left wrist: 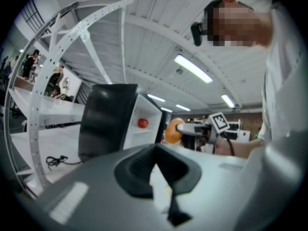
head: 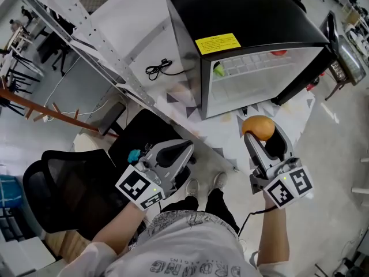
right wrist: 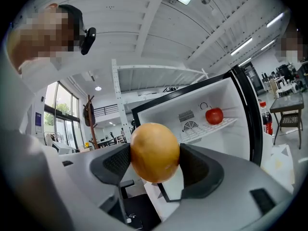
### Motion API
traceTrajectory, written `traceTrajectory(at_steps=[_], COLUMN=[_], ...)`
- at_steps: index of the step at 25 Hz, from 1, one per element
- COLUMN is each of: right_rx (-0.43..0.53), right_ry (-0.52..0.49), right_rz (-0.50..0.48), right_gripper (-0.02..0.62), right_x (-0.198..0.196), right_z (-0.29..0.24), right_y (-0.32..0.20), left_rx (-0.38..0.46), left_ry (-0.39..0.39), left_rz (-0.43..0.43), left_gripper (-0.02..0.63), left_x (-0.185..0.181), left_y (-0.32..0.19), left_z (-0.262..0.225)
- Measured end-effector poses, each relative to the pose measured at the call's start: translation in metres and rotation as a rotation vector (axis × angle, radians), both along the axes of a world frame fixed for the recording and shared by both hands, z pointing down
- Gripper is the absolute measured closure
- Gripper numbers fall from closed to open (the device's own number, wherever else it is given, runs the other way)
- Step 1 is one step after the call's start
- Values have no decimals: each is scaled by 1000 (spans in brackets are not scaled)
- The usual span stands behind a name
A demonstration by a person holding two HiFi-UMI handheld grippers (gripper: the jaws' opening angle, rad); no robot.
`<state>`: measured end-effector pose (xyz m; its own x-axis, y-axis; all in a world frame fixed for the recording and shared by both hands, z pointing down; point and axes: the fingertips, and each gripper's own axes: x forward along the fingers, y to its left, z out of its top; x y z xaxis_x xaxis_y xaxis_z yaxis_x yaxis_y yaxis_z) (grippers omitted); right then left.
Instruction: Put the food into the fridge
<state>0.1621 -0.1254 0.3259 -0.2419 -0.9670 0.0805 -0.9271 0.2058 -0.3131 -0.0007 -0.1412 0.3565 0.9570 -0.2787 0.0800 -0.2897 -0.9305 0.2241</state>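
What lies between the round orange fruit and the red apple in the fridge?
Nothing solid; only the bare white wire shelf, in the right gripper view.

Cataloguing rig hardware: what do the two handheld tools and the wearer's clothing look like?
Left tool and right tool: light grey moulded bodies, black inner pads. Each carries a white cube with black square markers. A thin black cable trails from the right one. The shirt is white with grey lettering.
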Motion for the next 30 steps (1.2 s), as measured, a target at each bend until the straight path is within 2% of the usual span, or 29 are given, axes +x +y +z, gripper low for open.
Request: traceTrajectory(at_steps=[15,30], right_rx=[82,119], right_ry=[50,87], right_rz=[-90,-136], right_gripper=[308,308], right_x=[36,45], right_z=[-18,-16], right_y=[-89,-153], left_rx=[23,-4], left_ry=[-34,-77], left_rz=[-115,-190], left_gripper=[597,597], left_x=[34,39], left_y=[-29,-31], left_z=[-13,0])
